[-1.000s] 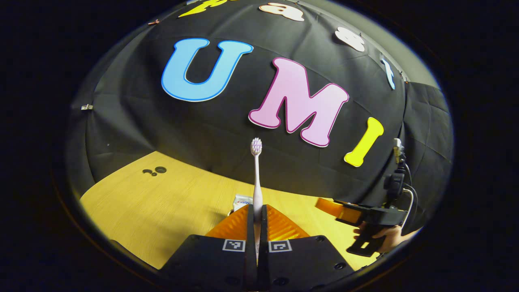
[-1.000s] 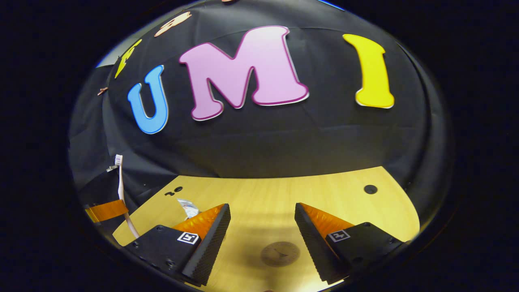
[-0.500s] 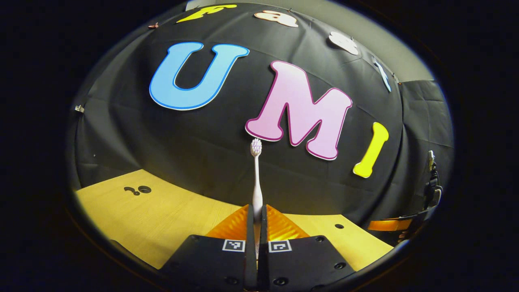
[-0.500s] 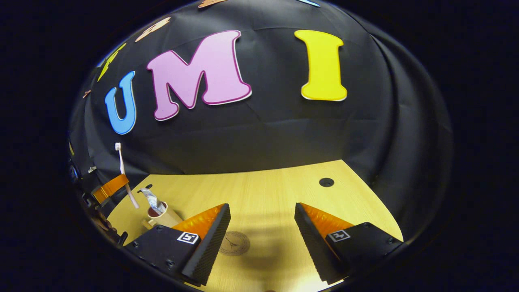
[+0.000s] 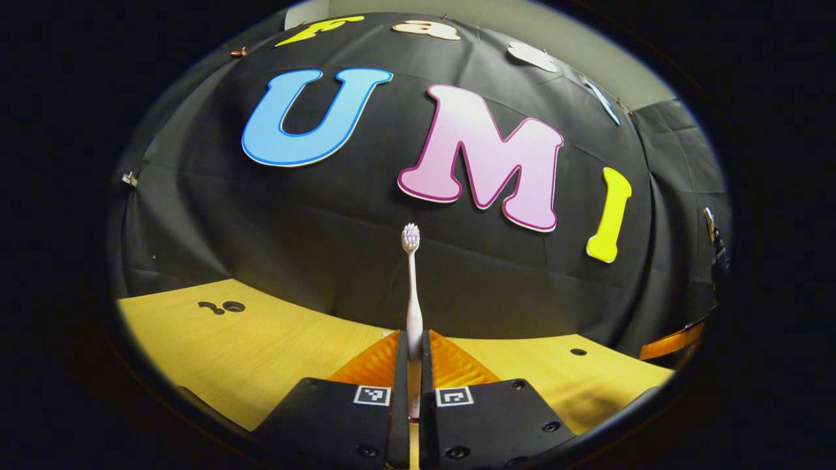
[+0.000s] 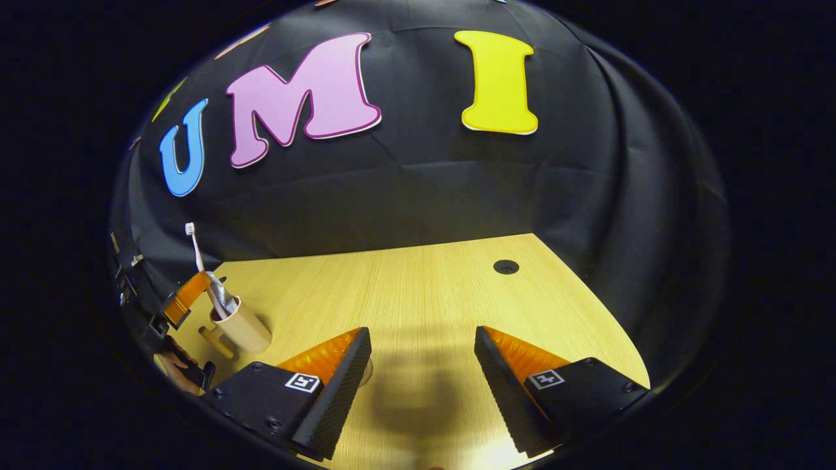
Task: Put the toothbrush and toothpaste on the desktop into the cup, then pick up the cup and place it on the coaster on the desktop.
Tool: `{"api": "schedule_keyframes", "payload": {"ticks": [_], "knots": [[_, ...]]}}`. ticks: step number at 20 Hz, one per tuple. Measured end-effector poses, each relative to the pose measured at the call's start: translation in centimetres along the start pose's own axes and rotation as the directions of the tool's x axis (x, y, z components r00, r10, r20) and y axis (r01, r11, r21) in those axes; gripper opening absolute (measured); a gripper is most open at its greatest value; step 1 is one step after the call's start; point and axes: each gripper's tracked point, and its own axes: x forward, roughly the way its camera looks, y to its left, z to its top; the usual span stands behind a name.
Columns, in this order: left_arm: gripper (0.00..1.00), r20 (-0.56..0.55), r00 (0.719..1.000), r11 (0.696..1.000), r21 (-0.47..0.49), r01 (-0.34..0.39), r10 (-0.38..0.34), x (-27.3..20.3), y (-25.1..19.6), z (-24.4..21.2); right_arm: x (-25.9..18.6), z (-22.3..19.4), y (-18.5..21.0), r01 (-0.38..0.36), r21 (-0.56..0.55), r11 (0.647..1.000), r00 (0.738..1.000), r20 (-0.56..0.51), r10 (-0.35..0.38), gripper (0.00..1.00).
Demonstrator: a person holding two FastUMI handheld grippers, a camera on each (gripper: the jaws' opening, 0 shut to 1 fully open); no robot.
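Left gripper [image 5: 409,356]: fingers pressed together on the toothbrush [image 5: 412,287], held upright above the cup [image 6: 243,326].
Right gripper [image 6: 423,356]: fingers wide apart, holding nothing.
Cup: near the table's [image 6: 424,287] left edge, with the toothpaste [image 6: 224,299] inside.

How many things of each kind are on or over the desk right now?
Toothbrush: 1
Toothpaste tube: 1
Cup: 1
Coaster, mostly hidden behind a finger: 1
Left tool: 1
Right tool: 1
Total: 6

Swung rightward, so cup [image 6: 241,328] with toothpaste [image 6: 224,298] now in right gripper view; toothbrush [image 6: 202,273] lowered with its lower end now at the cup's mouth
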Motion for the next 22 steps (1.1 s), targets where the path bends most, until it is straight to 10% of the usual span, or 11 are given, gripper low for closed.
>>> {"api": "schedule_keyframes", "payload": {"ticks": [6, 8, 11, 13, 22], "knots": [[0.19, -0.024, 1.000, 1.000, 0.029, 0.011, -0.010, -0.3, 0.2, -1.3, -0.2, -0.6, 1.3, -0.019, -0.030, 0.999, 1.000, -0.012, 0.018, 0.98], [0.36, -0.043, 0.999, 0.999, 0.044, 0.010, -0.008, -0.6, 0.3, -1.5, -0.3, -0.8, 1.4, -0.015, -0.018, 1.000, 1.000, -0.020, 0.014, 0.98], [0.89, -0.088, 0.996, 0.996, 0.085, 0.024, -0.016, -1.4, 0.2, -1.6, -0.7, -1.2, 1.2, -0.012, -0.010, 1.000, 0.999, -0.030, 0.012, 0.98], [0.97, -0.111, 0.994, 0.994, 0.108, 0.033, -0.021, -2.1, 0.2, -1.5, -1.2, -1.2, 0.8, -0.007, -0.010, 1.000, 1.000, -0.030, 0.007, 0.98], [0.97, -0.252, 0.968, 0.988, 0.154, 0.016, 0.024, -4.5, 0.3, -0.6, -3.0, -1.1, -0.5, 0.003, 0.049, 0.999, 0.999, -0.036, -0.001, 0.98]]}}
